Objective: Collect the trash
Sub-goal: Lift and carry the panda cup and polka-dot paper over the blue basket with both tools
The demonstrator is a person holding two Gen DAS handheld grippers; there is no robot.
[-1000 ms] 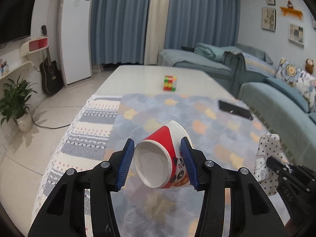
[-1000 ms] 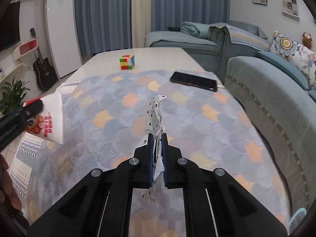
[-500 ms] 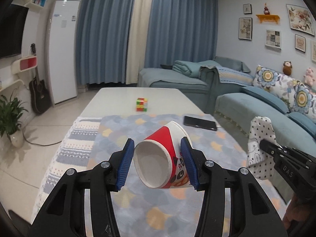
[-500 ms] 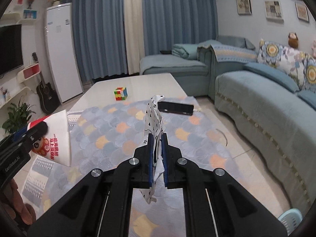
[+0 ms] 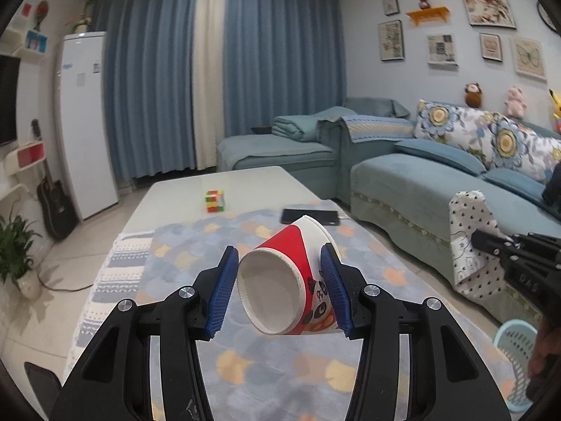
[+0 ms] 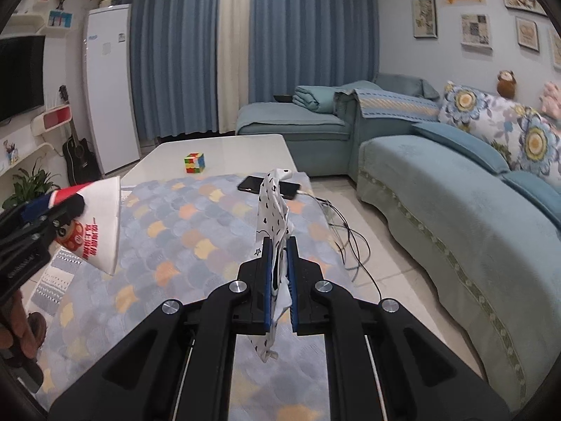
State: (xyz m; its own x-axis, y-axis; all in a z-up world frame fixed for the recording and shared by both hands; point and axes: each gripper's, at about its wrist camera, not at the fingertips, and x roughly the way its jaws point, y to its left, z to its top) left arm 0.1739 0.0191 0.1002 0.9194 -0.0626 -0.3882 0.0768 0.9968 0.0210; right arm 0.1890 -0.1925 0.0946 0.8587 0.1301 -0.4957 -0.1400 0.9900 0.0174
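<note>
The left tool (image 5: 280,287) is clenched on a paper cup (image 5: 291,280), gripped across its sides with the cup lying sideways and its open mouth turned back toward the camera — a hold that squeezes the soft wall where it gives least, near the rim. The right tool (image 6: 279,280) is pinched tight on a spotted wrapper (image 6: 273,231), which stands up thin and flat between the blue pads and droops a little below them. Both pieces of trash are off the worktop (image 6: 224,151) and carried in the air above its patterned cloth (image 6: 182,231), so the pick-up part looks done and what remains is the drop. A pale blue basket (image 5: 515,361) sits on the floor at the lower right of the left view, beside the sofa (image 6: 455,203); it is probably the bin, though only part of it shows. The strip of floor between the worktop's right edge and the sofa is open but narrow, and a cable (image 6: 350,242) trails over that edge from the phone (image 6: 270,186) — the right tool should likely keep clear of it when going down. A puzzle cube (image 6: 194,162) stands well apart at the far end and is out of the way.
</note>
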